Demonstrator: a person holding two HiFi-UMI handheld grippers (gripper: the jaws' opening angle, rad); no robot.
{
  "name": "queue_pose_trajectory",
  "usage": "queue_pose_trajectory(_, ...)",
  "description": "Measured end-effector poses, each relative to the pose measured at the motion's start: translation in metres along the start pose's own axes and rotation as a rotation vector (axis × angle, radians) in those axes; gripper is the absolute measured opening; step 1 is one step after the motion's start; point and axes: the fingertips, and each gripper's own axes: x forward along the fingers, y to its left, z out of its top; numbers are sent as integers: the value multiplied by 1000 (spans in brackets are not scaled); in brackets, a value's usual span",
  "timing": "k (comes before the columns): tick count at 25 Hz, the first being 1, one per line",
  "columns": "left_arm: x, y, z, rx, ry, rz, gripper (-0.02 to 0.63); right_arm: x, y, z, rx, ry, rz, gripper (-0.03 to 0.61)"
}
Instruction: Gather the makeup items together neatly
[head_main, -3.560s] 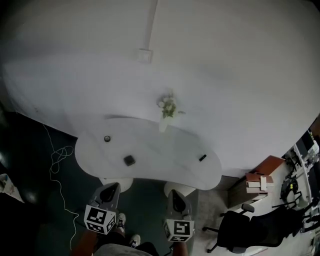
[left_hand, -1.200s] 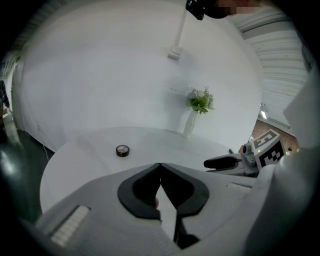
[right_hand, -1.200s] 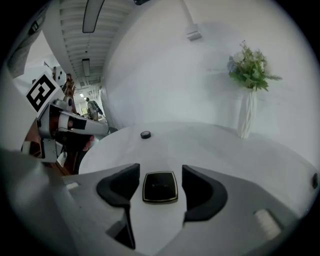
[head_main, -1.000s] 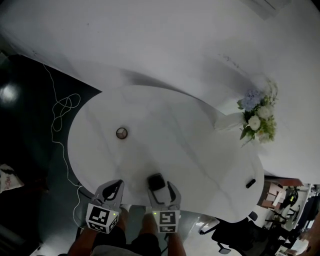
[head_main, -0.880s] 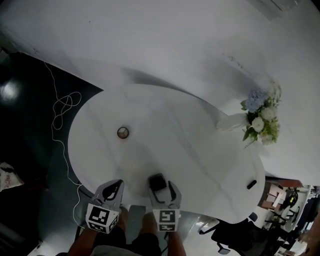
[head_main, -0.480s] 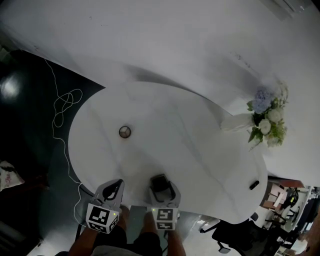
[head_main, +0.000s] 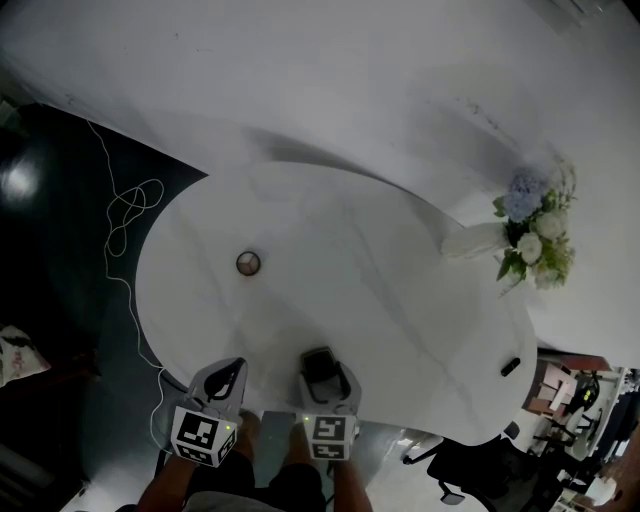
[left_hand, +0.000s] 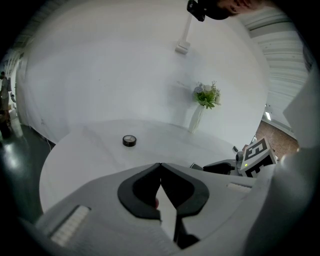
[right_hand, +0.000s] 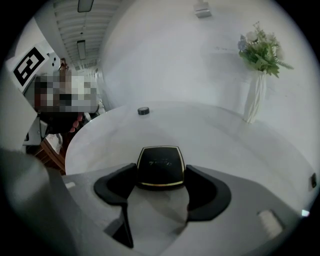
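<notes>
Right gripper (right_hand: 161, 175) has closed in on the compact (right_hand: 160, 162): both pads now meet its sides where gaps showed before, so it looks gripped. Left gripper (left_hand: 160, 166) sits just to its left, jaws pressed together on nothing. Pot (head_main: 247, 263) lies well ahead-left, a dark stick (head_main: 511, 366) far right, so the items are still scattered

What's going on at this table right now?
A person is tidying makeup on a white oval table with two handheld grippers. The right gripper is shut on a black square compact at the near edge. The left gripper is shut and empty beside it. A small round black tin and a small black oblong item lie far apart.
</notes>
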Motion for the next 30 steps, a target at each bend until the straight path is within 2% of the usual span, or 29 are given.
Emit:
queue_pose_trajectory(5, 0, -2, 6, 10, -7, 0, 11, -3, -5, 3, 54, -9, 7, 314)
queue_pose_trajectory(13, 5, -19, 31, 43, -37, -26, 11, -27, -35, 21, 90, -62, -47, 314)
queue_pose_trajectory(23, 30, -77, 70, 121, -67, -115, 11, -75, -105, 38, 163, -143, -183, 314)
queue_pose_trajectory(30, 57, -127, 90, 176, -64, -193, 11, -108, -160, 29, 231, -165, -285, 314)
